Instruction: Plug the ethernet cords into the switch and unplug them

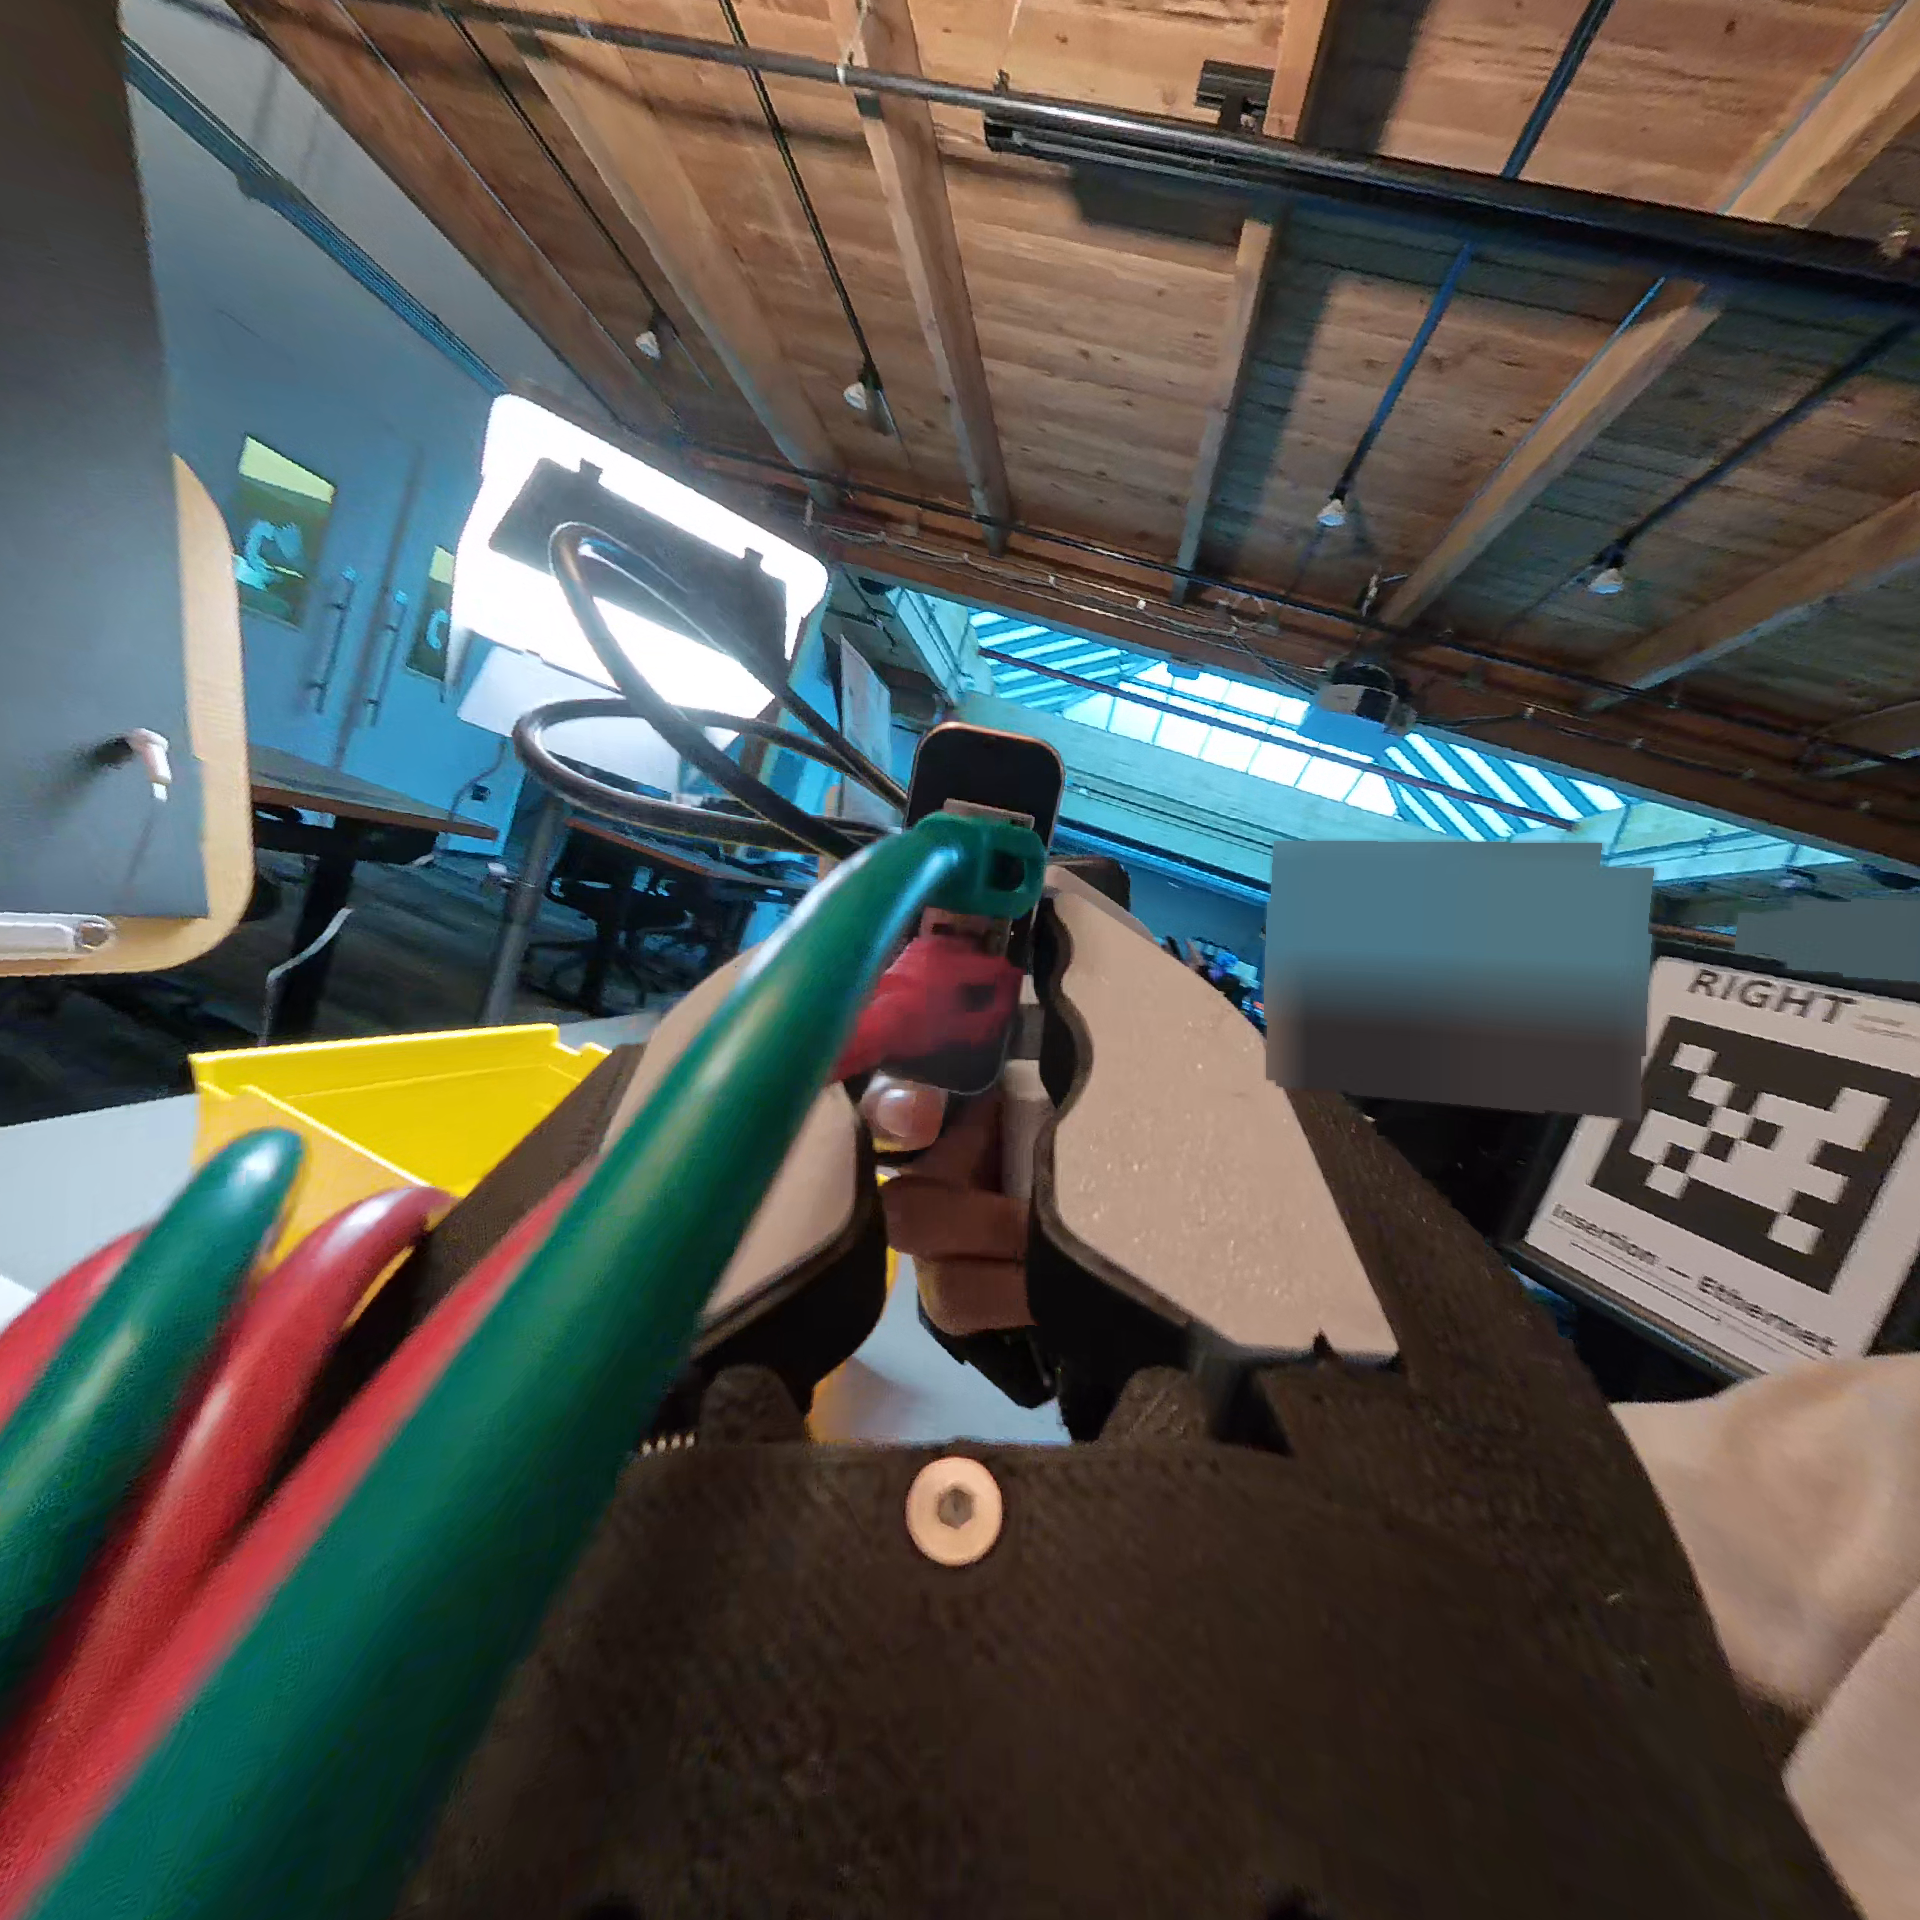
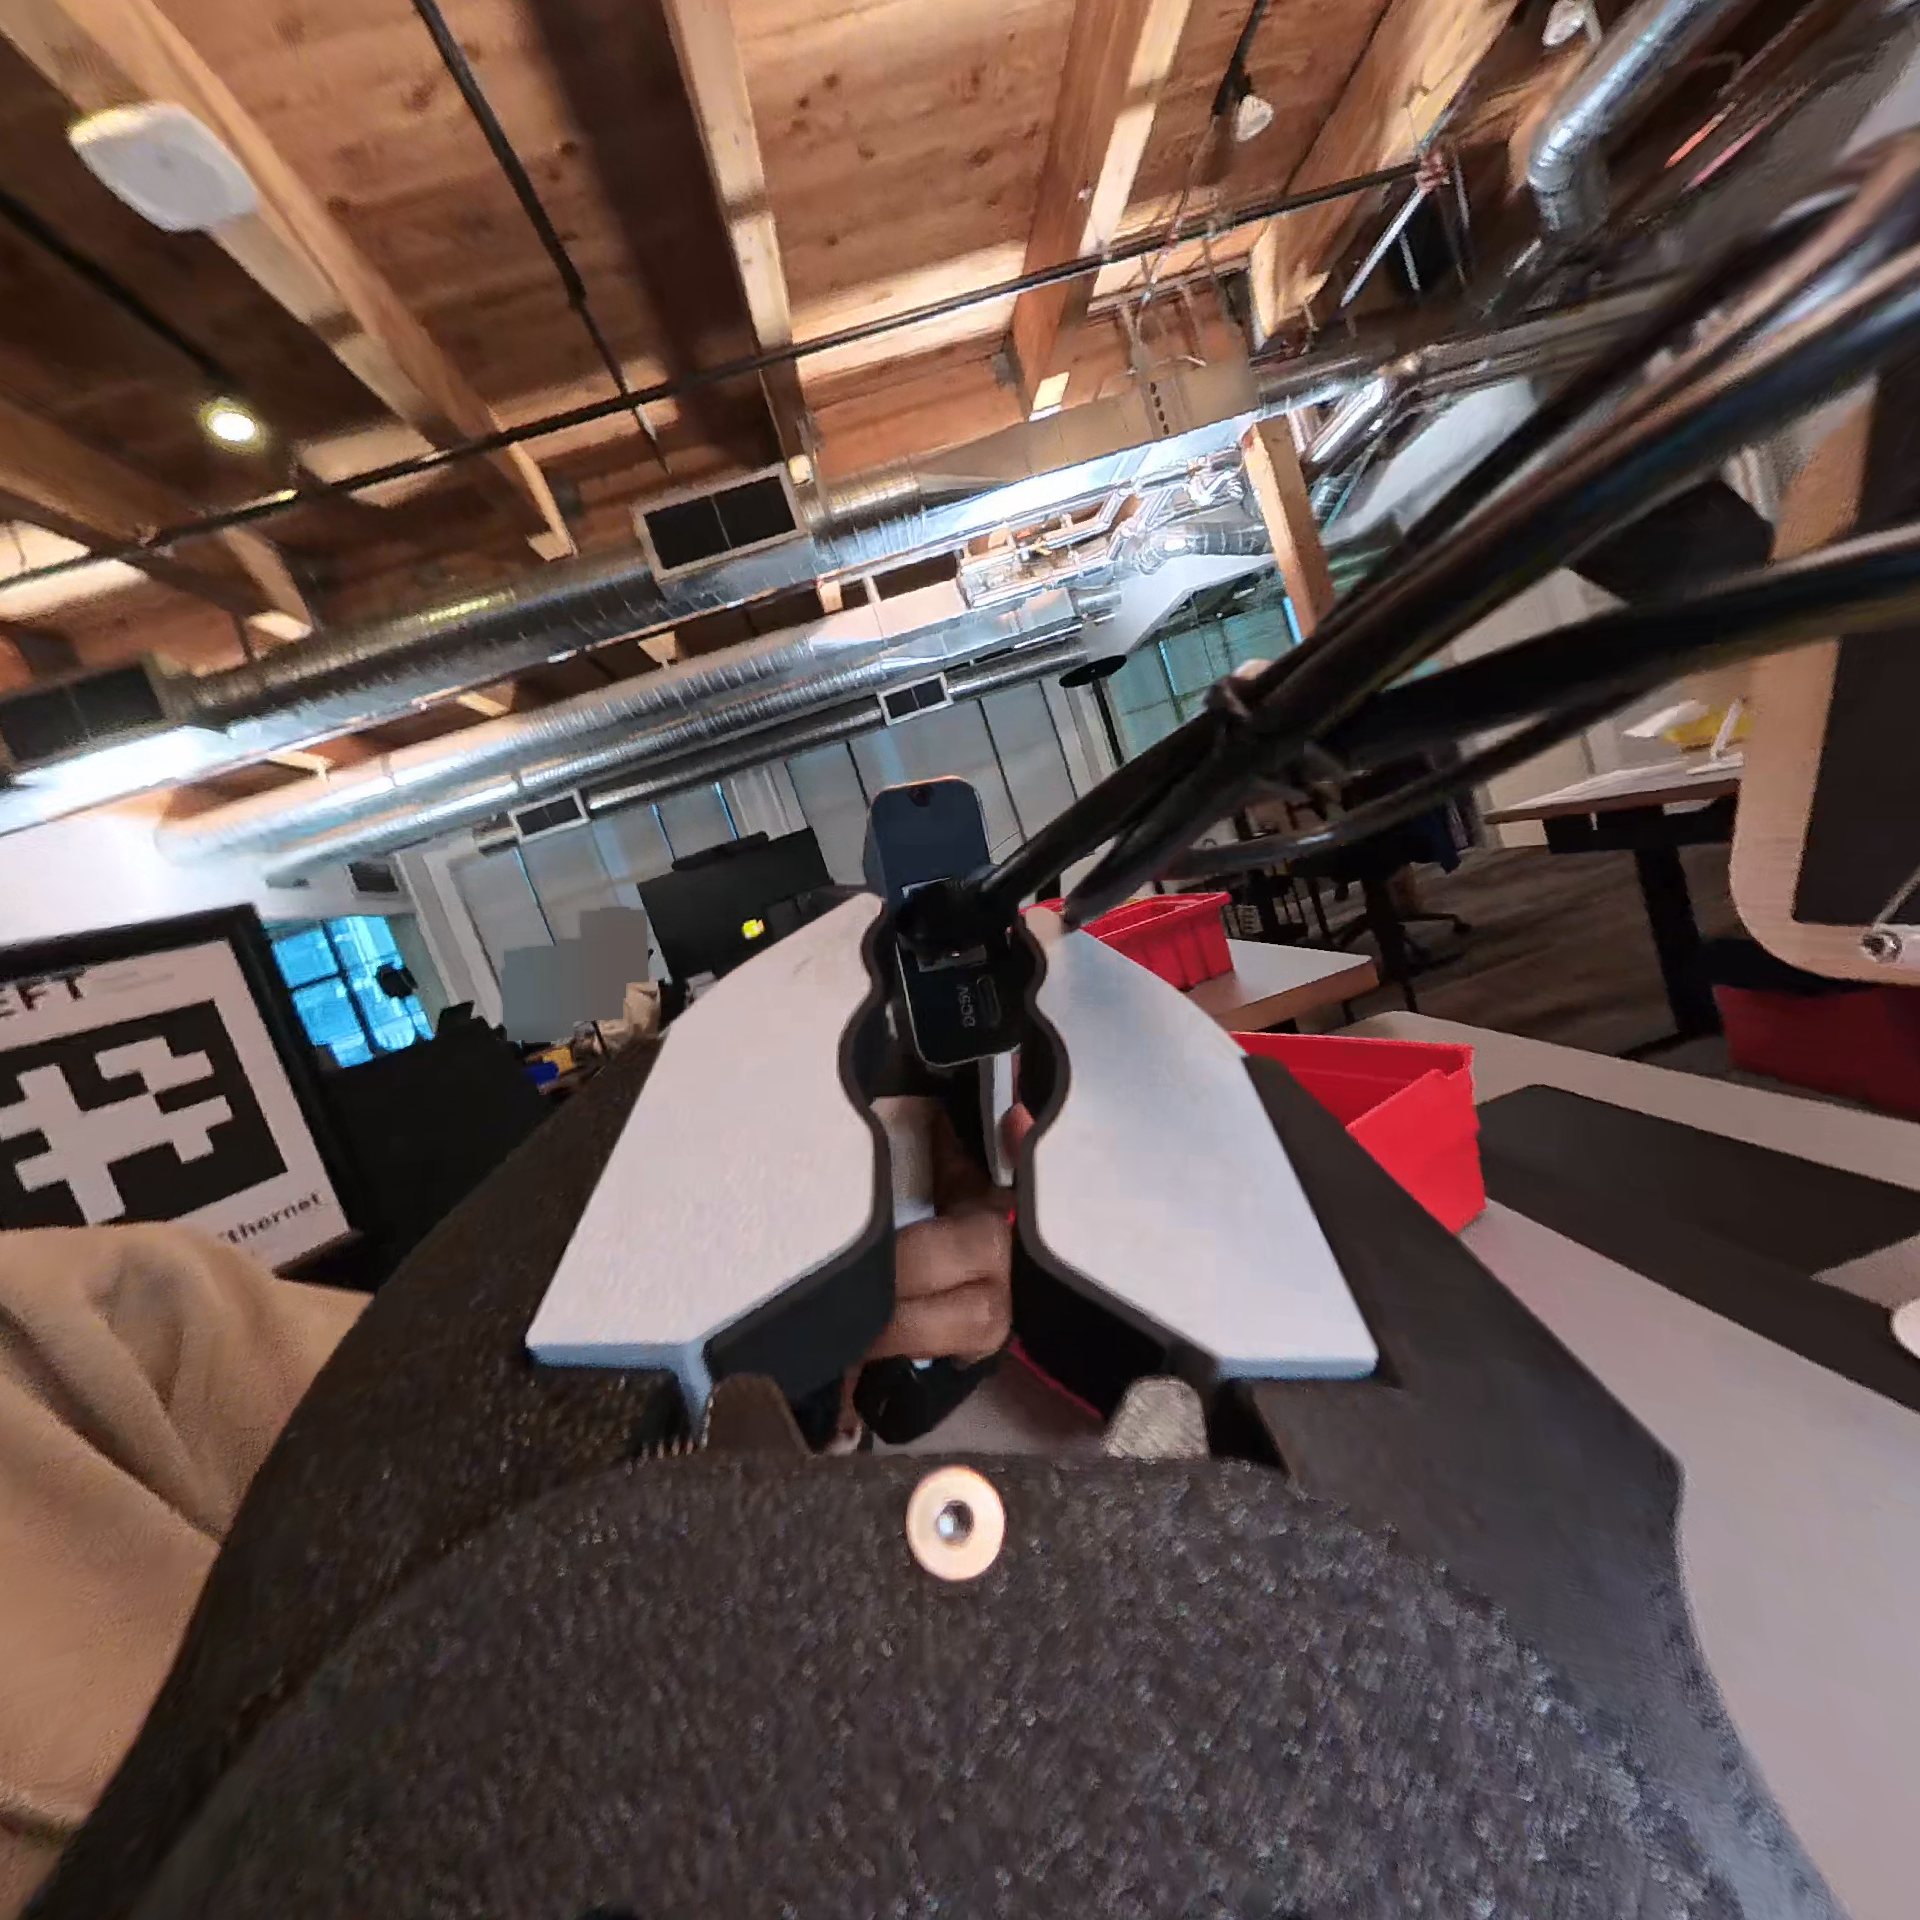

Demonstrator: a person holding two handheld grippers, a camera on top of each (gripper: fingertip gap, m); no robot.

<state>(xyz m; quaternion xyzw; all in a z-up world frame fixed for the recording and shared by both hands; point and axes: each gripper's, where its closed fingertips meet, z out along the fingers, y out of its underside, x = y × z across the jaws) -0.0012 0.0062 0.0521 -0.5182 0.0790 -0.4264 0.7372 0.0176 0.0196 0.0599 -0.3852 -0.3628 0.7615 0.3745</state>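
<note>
The switch is a small dark block held up in the air between my two grippers. In the left wrist view a green plug sits in its upper port, and its green cord runs back over my left finger. My left gripper is shut on the red plug below it. In the right wrist view my right gripper is shut on the switch, level with a black plug. The black cords run up to the right.
A yellow bin sits at the left and a red bin at the right on a grey table. Tag boards stand to the sides. A person's hand and beige sleeve are close by. My left and right fingertips are right by each other.
</note>
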